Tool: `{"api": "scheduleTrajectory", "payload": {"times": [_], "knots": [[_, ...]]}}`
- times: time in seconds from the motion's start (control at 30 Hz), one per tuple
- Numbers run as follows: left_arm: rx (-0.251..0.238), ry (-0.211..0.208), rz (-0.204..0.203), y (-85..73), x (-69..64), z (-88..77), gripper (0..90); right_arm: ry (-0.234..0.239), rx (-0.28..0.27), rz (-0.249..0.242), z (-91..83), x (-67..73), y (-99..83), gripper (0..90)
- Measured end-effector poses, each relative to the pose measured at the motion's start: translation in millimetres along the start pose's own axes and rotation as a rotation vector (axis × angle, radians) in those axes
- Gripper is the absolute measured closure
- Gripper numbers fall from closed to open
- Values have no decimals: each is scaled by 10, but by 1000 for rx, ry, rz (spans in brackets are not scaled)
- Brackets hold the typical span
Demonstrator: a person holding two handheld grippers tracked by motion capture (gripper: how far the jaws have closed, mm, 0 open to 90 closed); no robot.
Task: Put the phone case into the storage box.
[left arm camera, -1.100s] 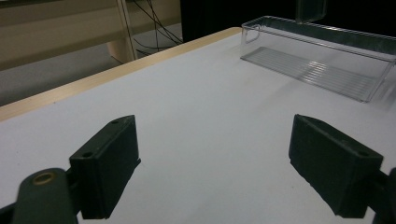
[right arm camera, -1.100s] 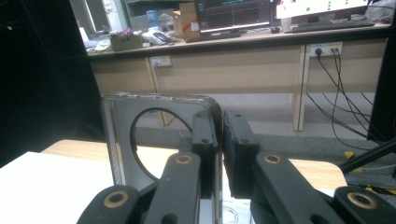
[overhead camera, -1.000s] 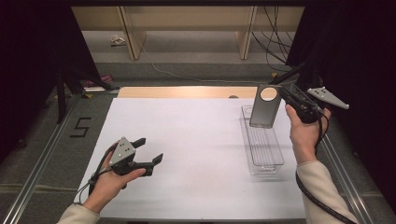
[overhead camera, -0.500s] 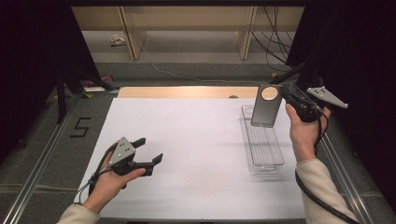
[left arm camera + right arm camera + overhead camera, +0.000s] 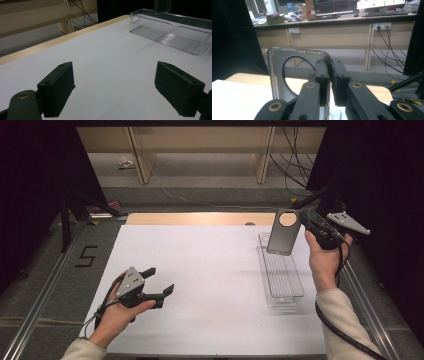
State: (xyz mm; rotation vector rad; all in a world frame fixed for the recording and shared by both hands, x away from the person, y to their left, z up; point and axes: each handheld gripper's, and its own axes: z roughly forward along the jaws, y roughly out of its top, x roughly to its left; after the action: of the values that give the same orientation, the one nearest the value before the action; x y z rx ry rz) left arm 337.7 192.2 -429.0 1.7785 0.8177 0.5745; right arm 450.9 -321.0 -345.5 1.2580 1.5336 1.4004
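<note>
While right claw pinches phone case above clear tray, left claw spread.

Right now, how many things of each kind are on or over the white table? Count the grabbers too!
Grippers: 2, the left gripper open, the right gripper shut on the phone case.
Phone cases: 1, the grey phone case with a round hole.
Clear trays: 1, the clear tray.
Total: 4
</note>
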Motion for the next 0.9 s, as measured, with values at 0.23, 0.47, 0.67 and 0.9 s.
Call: {"api": "scheduleTrajectory", "payload": {"times": [0.23, 0.47, 0.67, 0.9], "knots": [[0, 0, -1, 0, 0, 1, 155, -7, 2, -7, 16, -16, -2, 847], [0, 0, 0, 0, 2, -2, 155, -11, 4, -14, 37, -14, -3, 847], [0, 1, 1, 0, 3, -2, 155, -14, 2, -17, 48, -23, 0, 847], [0, 1, 0, 0, 4, -2, 155, -14, 1, -18, 62, -21, 7, 847]]}}
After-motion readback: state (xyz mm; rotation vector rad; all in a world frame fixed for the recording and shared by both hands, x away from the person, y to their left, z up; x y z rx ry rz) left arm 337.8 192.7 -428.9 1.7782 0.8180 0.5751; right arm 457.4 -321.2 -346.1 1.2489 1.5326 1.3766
